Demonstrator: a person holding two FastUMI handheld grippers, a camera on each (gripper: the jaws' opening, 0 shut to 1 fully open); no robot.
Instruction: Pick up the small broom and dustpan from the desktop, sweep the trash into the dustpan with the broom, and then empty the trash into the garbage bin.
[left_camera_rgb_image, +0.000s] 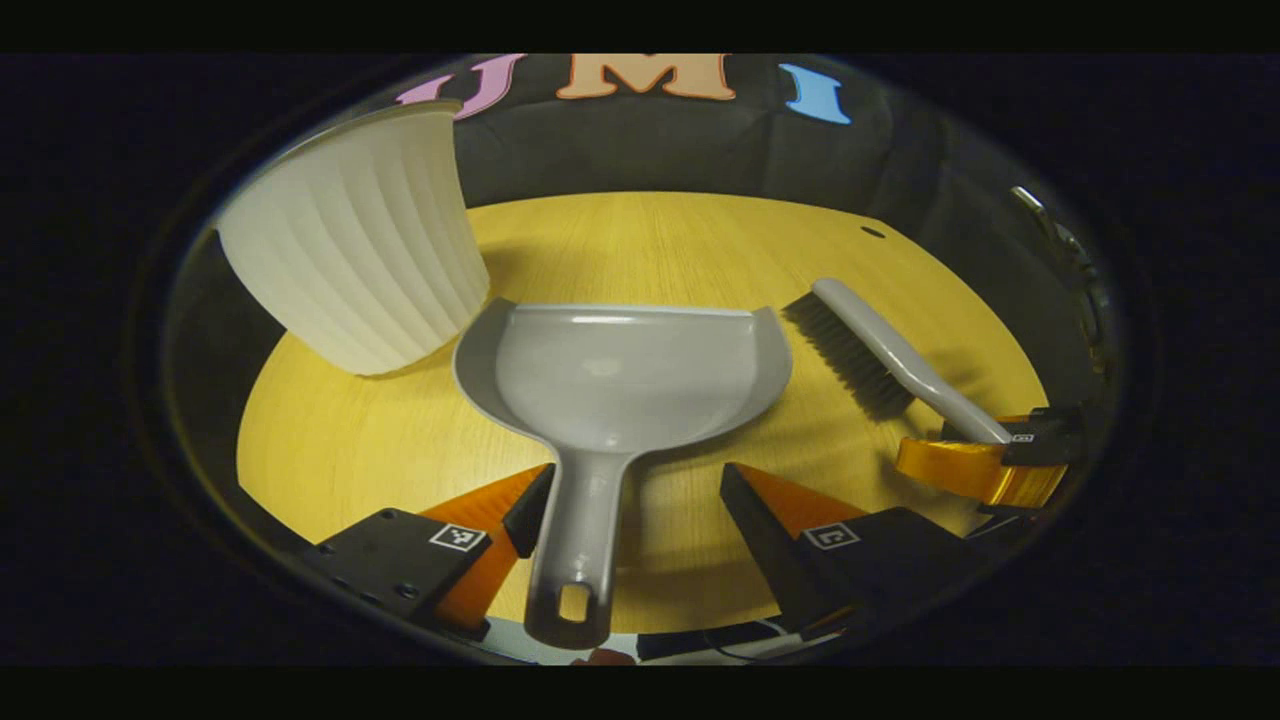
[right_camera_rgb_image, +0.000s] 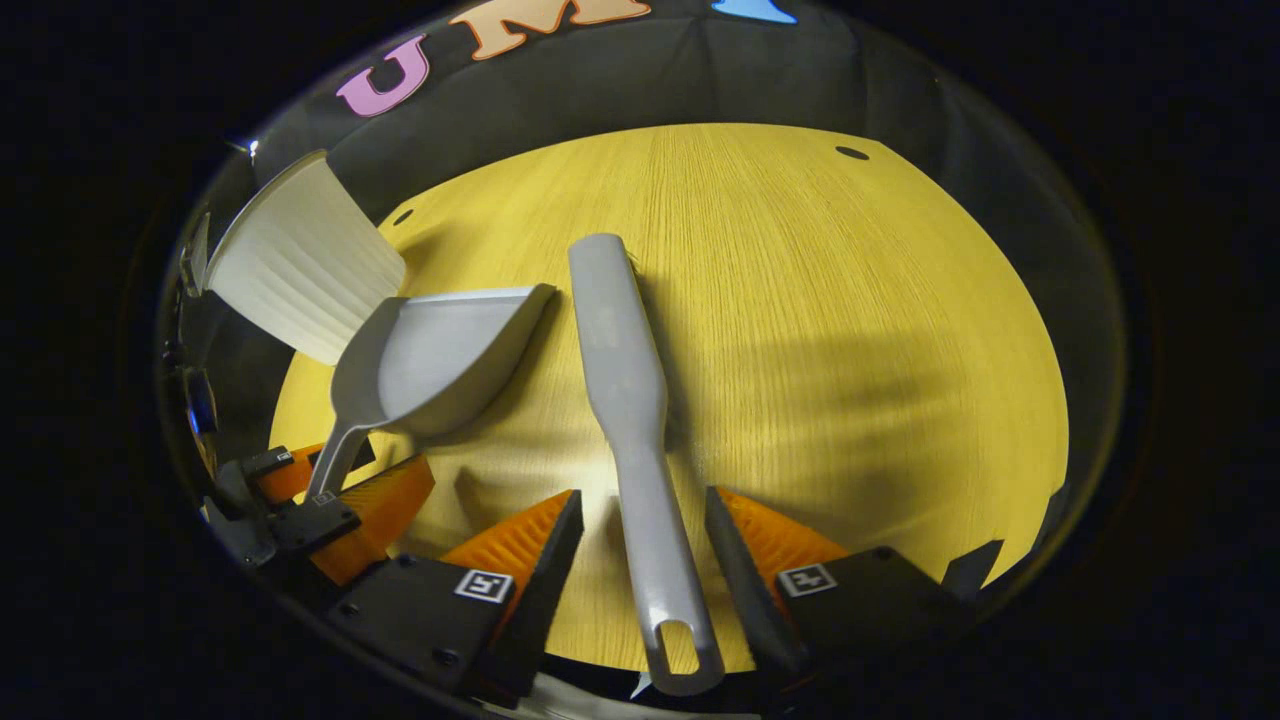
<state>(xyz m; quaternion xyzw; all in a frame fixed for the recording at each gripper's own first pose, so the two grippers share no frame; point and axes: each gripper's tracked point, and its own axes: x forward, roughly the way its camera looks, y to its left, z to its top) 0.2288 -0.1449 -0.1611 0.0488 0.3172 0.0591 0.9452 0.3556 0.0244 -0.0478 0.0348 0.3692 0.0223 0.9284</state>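
left gripper view: the left gripper (left_camera_rgb_image: 630, 505) has its fingers spread either side of the grey dustpan (left_camera_rgb_image: 620, 380) handle, the left one touching it, on the yellow desktop (left_camera_rgb_image: 640, 240). white ribbed garbage bin (left_camera_rgb_image: 360, 240) at 10 o'clock, broom (left_camera_rgb_image: 890, 355) at 3 o'clock.

right gripper view: the right gripper (right_camera_rgb_image: 640, 535) has its fingers spread around the broom (right_camera_rgb_image: 630, 400) handle, not touching; dustpan (right_camera_rgb_image: 430, 360) at 9 o'clock, bin (right_camera_rgb_image: 300, 260) beyond.
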